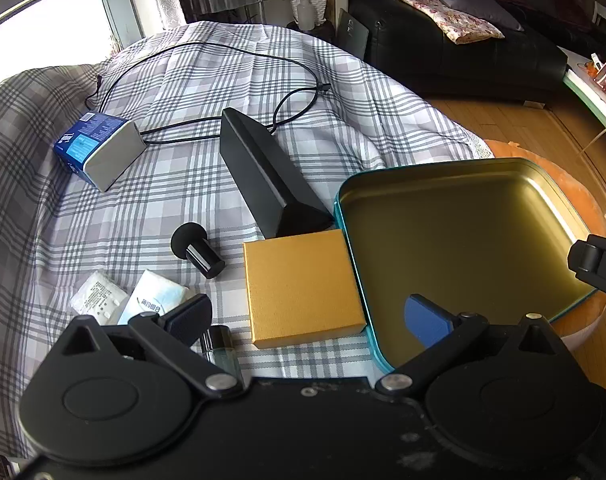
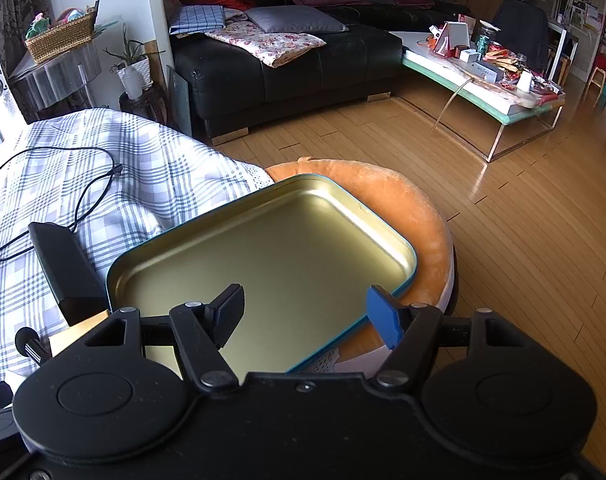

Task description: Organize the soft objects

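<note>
On the grey checked cloth [image 1: 223,80], a yellow square box [image 1: 303,288] and long black box [image 1: 263,172] are crowding the gold-lined tin tray [image 1: 463,240], while both the left gripper [image 1: 307,318] and right gripper [image 2: 305,316] are hanging wide open, holding nothing.

The supporting surface is a bed or table covered with a grey-and-white plaid cloth [image 1: 231,80]. Lying directly on the cloth: a blue and grey box [image 1: 99,148] at the far left; a black cable [image 1: 207,50] looped across the far area; a long black triangular box [image 1: 263,172] at centre; a yellow square box [image 1: 301,286] in front of it, touching its near end; a small black cylinder with a foam ball tip [image 1: 199,250]; two white soft packets [image 1: 127,298]. A teal-rimmed gold tin tray [image 1: 455,184] sits partly on an orange cushion [image 2: 419,216] at the cloth's edge.
</note>
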A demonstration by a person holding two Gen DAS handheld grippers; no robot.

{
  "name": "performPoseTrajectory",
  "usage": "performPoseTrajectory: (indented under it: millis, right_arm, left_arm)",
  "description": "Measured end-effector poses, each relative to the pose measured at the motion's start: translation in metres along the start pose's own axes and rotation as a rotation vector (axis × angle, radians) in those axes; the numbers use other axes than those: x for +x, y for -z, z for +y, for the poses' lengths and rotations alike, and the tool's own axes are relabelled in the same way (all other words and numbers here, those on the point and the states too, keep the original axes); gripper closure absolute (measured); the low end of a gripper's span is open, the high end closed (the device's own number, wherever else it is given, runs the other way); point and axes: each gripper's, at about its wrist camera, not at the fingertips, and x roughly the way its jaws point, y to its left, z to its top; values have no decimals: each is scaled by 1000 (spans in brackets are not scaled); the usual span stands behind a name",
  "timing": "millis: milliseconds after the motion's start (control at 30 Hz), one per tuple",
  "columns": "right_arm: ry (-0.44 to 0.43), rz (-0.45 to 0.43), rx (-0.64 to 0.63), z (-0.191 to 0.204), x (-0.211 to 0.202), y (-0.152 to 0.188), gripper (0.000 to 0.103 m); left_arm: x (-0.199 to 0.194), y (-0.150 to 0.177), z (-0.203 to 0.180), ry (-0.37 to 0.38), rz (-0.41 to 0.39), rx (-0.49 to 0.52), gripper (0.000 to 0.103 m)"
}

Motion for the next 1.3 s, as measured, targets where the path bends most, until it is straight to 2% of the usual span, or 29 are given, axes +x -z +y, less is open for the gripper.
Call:
performPoseTrajectory:
  millis: [1300]
  right_arm:
    - [-4,5,-8,3,2,2,38]
  left_arm:
    - [1,-1,0,12,17,-8,0]
